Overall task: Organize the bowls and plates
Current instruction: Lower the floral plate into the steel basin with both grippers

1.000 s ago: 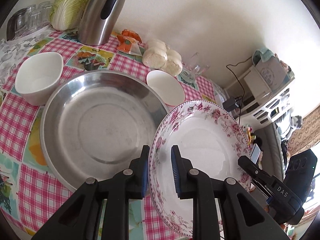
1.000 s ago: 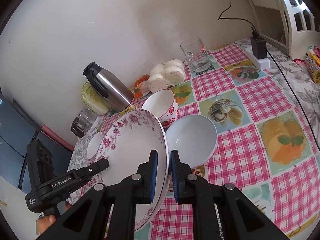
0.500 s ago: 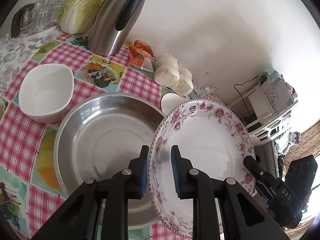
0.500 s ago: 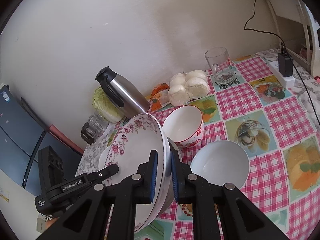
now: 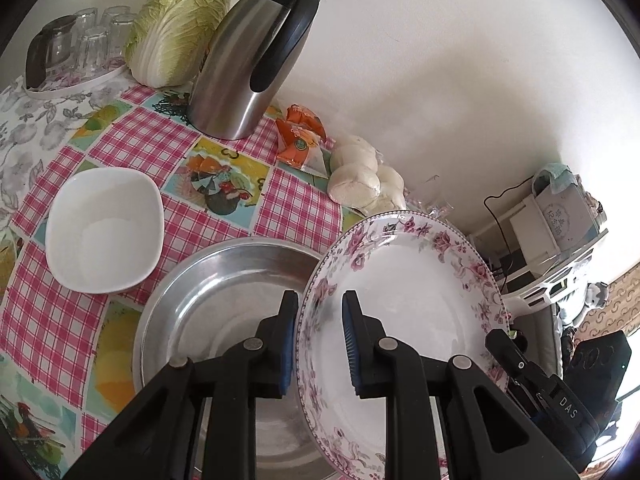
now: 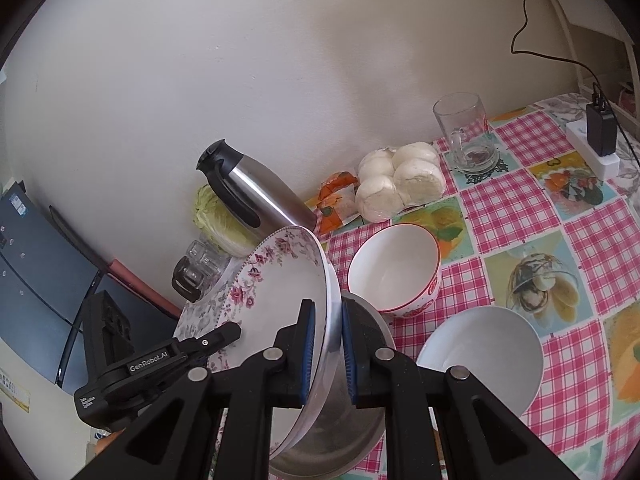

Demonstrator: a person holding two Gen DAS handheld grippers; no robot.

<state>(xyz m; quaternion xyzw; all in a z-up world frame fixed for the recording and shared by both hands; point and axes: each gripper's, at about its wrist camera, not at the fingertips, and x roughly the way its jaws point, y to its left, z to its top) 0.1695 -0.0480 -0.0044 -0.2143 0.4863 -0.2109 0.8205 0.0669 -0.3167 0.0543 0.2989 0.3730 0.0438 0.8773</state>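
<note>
A floral-rimmed white plate (image 5: 400,300) is held tilted, on edge, above a large steel basin (image 5: 224,288). My left gripper (image 5: 319,332) is shut on the plate's left rim. My right gripper (image 6: 327,344) clamps the opposite rim of the plate (image 6: 280,288); its jaws are opening slightly, with the rim still between the pads. The basin (image 6: 360,412) lies right under the plate. A squarish white bowl (image 5: 104,236) sits left of the basin. A red-patterned bowl (image 6: 394,268) and a plain white bowl (image 6: 484,356) sit to its right.
A steel thermos jug (image 5: 256,60), a cabbage (image 5: 180,24), a tray of glasses (image 5: 76,48), orange packets (image 5: 300,136) and bagged buns (image 5: 360,184) line the wall. A glass mug (image 6: 466,136) and power strip (image 6: 592,148) stand at the right.
Both grippers carried the plate toward the wall, so it now hangs over the steel basin. The red-patterned bowl has dropped out of the left wrist view behind the plate.
</note>
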